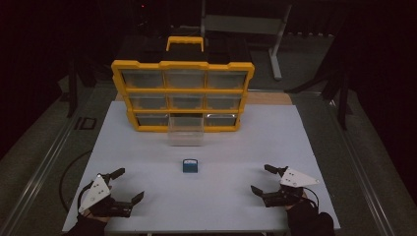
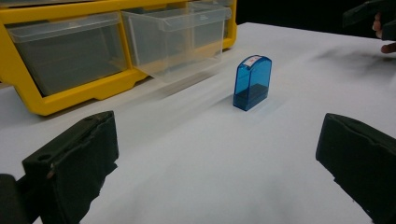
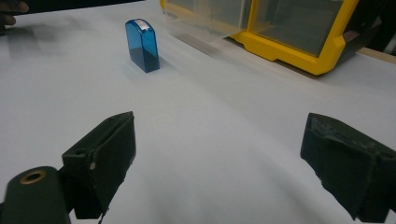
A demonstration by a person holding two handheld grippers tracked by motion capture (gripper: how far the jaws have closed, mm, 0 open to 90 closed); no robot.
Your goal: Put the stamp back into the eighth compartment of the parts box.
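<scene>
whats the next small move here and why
Probably move the right tongs toward the blue case. It stands upright and untouched between both open tongs, and a drawer of the yellow organizer already sits pulled out behind it.

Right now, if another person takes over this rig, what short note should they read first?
Left hand-held gripper: open, holds nothing, at the near left of the white table.
Right hand-held gripper: open, holds nothing, at the near right.
Small blue case: stands upright at the middle of the table, between both grippers, untouched.
Yellow drawer organizer: stands at the far side. Its bottom middle clear drawer is pulled out toward the case and looks empty.
Done: the drawer is open.
Left, probably: grasp the blue case, put it in the open drawer, push the drawer shut.
</scene>
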